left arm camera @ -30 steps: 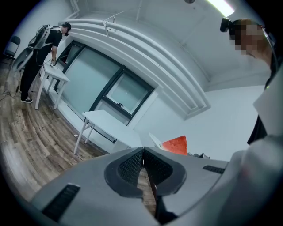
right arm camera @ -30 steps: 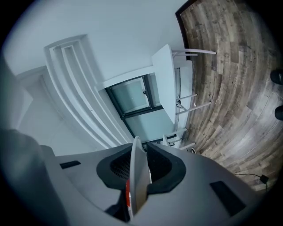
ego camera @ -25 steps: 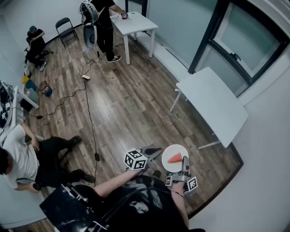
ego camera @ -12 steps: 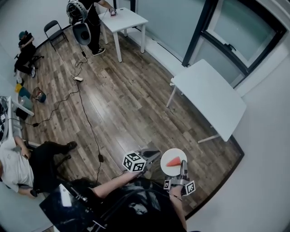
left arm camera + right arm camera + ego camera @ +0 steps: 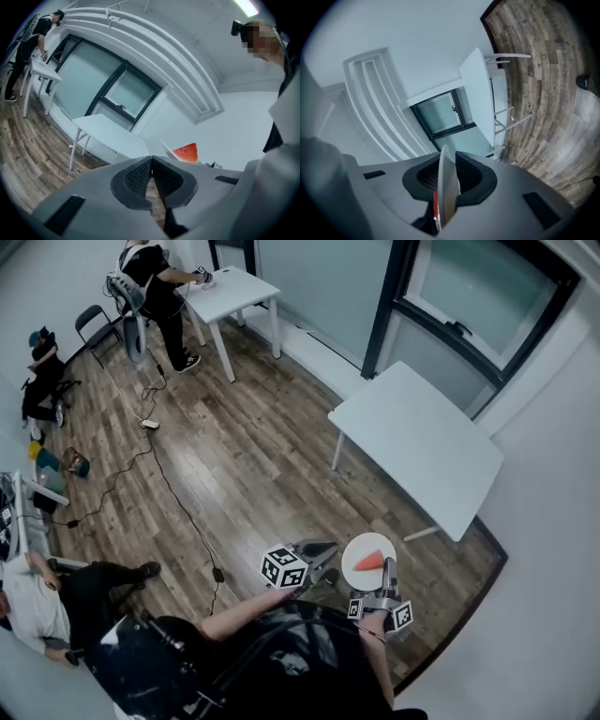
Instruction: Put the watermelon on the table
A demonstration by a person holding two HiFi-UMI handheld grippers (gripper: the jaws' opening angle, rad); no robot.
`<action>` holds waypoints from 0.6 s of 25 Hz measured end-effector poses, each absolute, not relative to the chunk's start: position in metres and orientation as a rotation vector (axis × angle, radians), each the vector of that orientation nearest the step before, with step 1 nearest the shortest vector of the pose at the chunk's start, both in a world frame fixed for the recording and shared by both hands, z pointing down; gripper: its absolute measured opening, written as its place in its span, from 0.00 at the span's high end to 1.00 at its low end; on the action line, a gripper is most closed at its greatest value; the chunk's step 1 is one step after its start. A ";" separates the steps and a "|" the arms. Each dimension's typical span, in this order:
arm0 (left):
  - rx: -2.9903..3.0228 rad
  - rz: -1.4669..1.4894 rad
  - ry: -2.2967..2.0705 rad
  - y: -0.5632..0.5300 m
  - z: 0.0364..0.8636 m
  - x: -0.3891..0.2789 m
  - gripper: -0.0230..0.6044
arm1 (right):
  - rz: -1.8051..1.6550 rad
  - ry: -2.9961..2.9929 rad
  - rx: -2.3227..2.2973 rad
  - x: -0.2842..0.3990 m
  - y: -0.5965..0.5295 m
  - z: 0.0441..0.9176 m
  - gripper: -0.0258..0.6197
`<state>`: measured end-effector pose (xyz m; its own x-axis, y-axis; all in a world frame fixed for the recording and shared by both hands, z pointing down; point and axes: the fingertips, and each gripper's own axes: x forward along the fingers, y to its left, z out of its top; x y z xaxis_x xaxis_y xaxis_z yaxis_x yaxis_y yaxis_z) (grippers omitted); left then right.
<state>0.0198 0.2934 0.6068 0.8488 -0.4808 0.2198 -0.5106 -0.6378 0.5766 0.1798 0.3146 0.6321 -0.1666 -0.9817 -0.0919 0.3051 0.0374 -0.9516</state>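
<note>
A red watermelon wedge (image 5: 369, 562) lies on a round white plate (image 5: 354, 549) held in the air at the bottom of the head view. My right gripper (image 5: 387, 569) is shut on the plate's near rim; in the right gripper view the plate (image 5: 446, 187) stands edge-on between the jaws. My left gripper (image 5: 321, 552) hangs just left of the plate, jaws shut and empty (image 5: 151, 174). From the left gripper view the wedge (image 5: 186, 152) shows beyond the jaws. The white table (image 5: 417, 446) stands ahead, up and right.
A second white table (image 5: 230, 292) stands far back with a person (image 5: 150, 282) at it. Cables (image 5: 164, 474) trail across the wooden floor. Another person (image 5: 42, 592) sits low at the left. A window wall (image 5: 469, 306) runs behind the near table.
The view has shifted toward the near table, which now sits lower and closer to the centre. Both grippers and the plate keep nearly the same place in the picture.
</note>
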 end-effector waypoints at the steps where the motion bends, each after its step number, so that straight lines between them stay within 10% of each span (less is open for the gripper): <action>1: 2.386 0.068 -0.724 0.281 0.606 0.027 0.95 | -1.408 1.138 -0.836 0.189 0.301 0.630 0.88; 15: 2.370 0.174 -0.794 0.186 0.619 0.080 0.95 | -1.530 1.134 -0.832 0.230 0.197 0.653 0.88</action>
<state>0.0800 0.1857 0.6194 0.8102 -0.4997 0.3064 -0.5820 -0.6234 0.5222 0.2301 0.1967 0.6530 -0.2481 -0.9679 -0.0390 0.3189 -0.0436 -0.9468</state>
